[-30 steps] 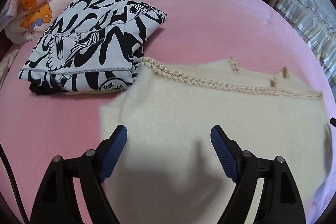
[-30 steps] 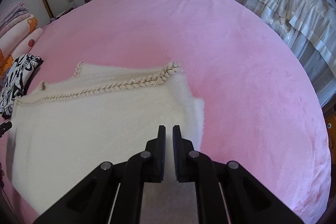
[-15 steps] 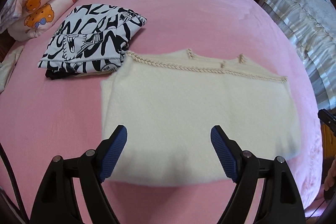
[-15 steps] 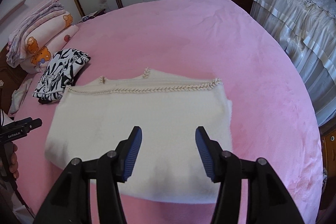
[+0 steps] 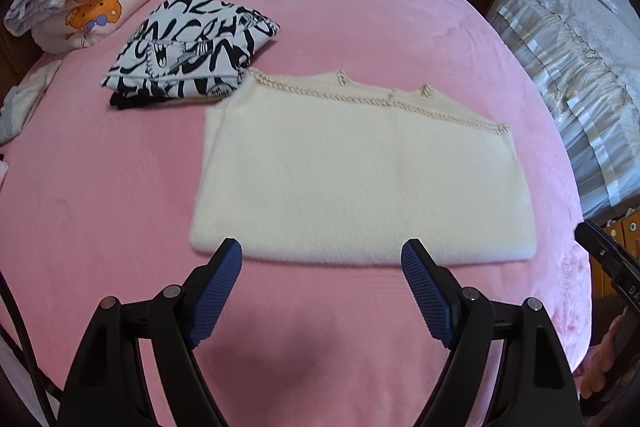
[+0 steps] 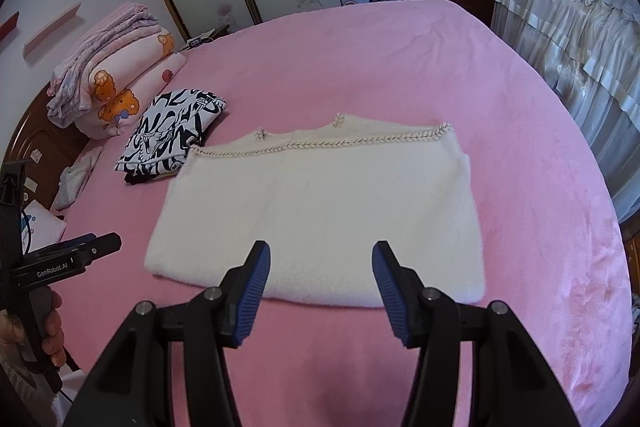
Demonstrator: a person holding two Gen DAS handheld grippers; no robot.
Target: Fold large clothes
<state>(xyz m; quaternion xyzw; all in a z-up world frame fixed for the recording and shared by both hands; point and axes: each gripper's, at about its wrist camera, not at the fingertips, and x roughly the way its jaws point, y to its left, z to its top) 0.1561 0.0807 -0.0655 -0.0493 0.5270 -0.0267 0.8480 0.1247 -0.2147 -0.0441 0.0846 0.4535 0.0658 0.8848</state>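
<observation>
Jaws on both grippers stand apart with nothing between them: left gripper (image 5: 322, 267) wide, right gripper (image 6: 320, 273) a bit narrower, its jaws having just been opening and clear of the cloth. Both hang over bare pink bed (image 5: 100, 207) just short of the near edge of the cream sweater (image 5: 360, 183), not touching it. Sweater lies flat on the bed as a wide rectangle, braided trim (image 6: 320, 147) along the far edge, sides look tucked in, near edge a rounded fold. Progress, judged: at least one fold looks done and released; rectangle is still wide, so probably a crosswise fold or two left, then maybe stacking. Black-and-white printed garment (image 5: 188, 63) sits already folded just beyond the sweater's far left corner, touching or nearly touching it, on something dark underneath; looks finished. Rolled cartoon quilts (image 6: 116, 79) at the head of the bed. View differences: right wrist view shows the left gripper's body (image 6: 60, 259) and the hand (image 6: 48, 331) holding it at far left, plus sliding doors with flower print; left wrist view shows only a sliver of the other gripper (image 5: 608, 267) at right edge, but gives the printed garment larger and the sweater's left edge more clearly.
</observation>
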